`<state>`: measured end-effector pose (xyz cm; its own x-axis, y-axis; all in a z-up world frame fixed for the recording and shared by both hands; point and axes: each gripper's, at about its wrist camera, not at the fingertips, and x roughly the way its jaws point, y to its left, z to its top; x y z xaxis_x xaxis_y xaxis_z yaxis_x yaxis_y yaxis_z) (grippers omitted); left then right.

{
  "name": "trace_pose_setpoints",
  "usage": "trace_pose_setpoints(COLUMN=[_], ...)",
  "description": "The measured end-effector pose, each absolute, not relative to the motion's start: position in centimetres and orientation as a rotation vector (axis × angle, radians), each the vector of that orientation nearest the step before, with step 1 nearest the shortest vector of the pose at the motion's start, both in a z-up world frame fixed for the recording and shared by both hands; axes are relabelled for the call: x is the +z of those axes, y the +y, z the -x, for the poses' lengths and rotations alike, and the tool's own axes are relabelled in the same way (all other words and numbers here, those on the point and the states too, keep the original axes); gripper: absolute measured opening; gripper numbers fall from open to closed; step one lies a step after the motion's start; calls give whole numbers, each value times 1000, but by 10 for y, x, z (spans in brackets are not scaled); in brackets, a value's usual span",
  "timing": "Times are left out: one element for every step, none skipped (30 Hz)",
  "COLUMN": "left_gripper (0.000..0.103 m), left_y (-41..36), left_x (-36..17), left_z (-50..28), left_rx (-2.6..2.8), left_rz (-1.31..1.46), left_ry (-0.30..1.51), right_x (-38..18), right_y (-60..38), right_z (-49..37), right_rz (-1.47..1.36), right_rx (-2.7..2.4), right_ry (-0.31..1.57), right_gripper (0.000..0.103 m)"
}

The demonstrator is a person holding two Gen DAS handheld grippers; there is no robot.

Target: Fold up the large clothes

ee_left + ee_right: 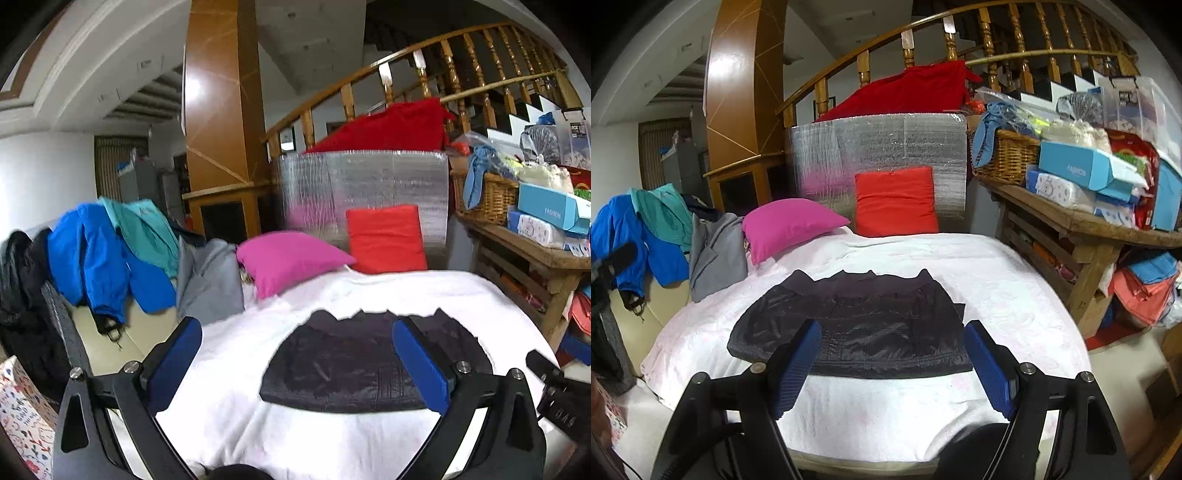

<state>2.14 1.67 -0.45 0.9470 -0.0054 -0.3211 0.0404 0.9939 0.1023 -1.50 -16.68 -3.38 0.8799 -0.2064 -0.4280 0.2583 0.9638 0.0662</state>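
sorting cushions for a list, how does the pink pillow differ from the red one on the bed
The pink pillow lies tilted on the white bedcover, one corner pointing toward the red pillow. The red pillow stands upright against the silver foil panel. The pink pillow sits further left, beside the grey garment. Both are plain, square and plump.

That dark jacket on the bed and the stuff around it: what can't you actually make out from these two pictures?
- Dark jacket: near hem hidden by the right gripper fingers; right wrist view.
- Its right part: covered by the left gripper finger; left wrist view.
- Blue box lettering: too small.
- Clothes pile: lower part hidden behind bed.
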Motion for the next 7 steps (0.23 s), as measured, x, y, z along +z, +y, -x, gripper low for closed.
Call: trace_pose_setpoints(left_gripper=[103,103,103,103,103,103,103], left_y=[16,15,14,14,13,11,10], left_x=[-8,-12,-14,-17,-20,-23,-26], left_z=[-27,-31,-33,-36,-39,-40,-43], left_rx=[-9,10,18,23,24,27,30], left_rz=[-115,-126,-130,-131,-133,-136,-141], left_ry=[337,341,343,346,348,350,357], right_x=[-34,-35,-36,-37,-39,-41,-44], right_y=[-170,-172,-174,-176,-177,-178,-179], right_z=[13,11,9,7,5,1,-4], right_rz=[-138,-146,-150,-150,-147,-137,-127], right_rx=[-238,-241,-247,-251,-253,-254,-258], right_ry=[430,427,423,422,424,431,443], right_gripper=[82,82,82,82,82,82,82])
